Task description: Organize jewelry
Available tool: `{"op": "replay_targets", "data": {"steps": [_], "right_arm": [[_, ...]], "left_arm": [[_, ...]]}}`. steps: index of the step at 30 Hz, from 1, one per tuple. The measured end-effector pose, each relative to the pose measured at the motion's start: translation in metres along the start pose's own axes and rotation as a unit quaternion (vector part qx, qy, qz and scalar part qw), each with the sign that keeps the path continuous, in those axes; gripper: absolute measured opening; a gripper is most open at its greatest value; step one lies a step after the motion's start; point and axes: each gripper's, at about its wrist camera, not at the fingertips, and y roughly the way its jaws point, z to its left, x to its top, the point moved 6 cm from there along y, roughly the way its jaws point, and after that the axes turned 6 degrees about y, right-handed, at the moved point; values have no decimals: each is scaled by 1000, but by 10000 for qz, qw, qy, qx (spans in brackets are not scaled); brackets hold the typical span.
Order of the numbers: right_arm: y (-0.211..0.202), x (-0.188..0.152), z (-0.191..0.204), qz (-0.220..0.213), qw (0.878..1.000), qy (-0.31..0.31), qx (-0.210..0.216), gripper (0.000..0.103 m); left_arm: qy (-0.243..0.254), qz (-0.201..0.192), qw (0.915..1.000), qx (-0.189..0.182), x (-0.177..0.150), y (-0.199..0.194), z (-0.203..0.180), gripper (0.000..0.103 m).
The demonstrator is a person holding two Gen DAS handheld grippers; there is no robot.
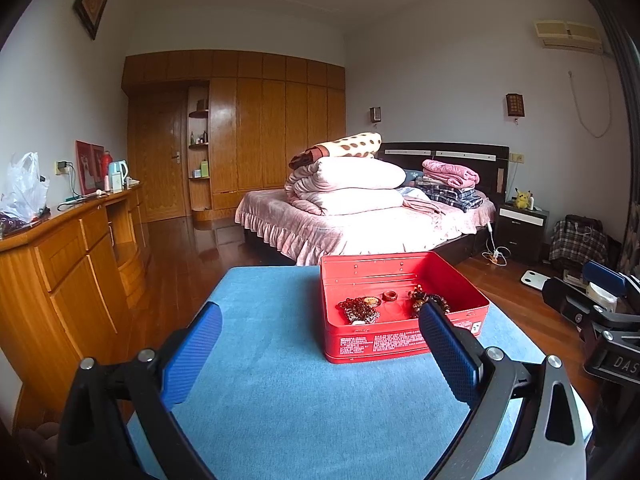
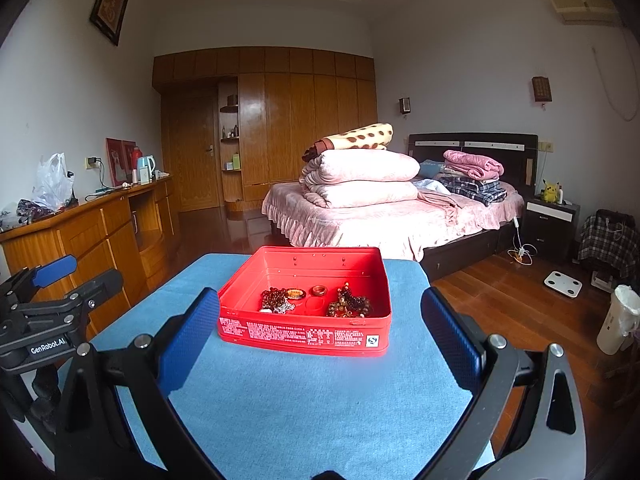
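The room was a bedroom with a pink bed (image 2: 392,216) in the middle right of the frame and a big wooden wardrobe (image 2: 280,120) behind it. In the lower middle sat a table with a blue cloth (image 2: 320,400). A red tin box (image 2: 304,332) stood on the cloth with no lid on it. Inside the box lay the jewelry: a dark bead bracelet (image 2: 274,300) on the left, an orange ring (image 2: 319,290) in the middle and a heap of brown beads (image 2: 350,306) on the right. The right gripper (image 2: 320,336) was wide open in front of the box and held nothing. The left gripper (image 1: 320,344) was wide open too, with the box up and to the right of it in its view. Its right finger (image 1: 448,352) covered part of the box's front wall.
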Motion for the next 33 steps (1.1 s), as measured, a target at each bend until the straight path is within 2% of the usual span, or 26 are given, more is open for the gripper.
{"op": "replay_targets", "data": {"steps": [33], "right_arm": [[0,-1,1,9,10000,-20,-18,98]], "left_arm": [[9,94,10000,-6,-3,2,5,97]]}}
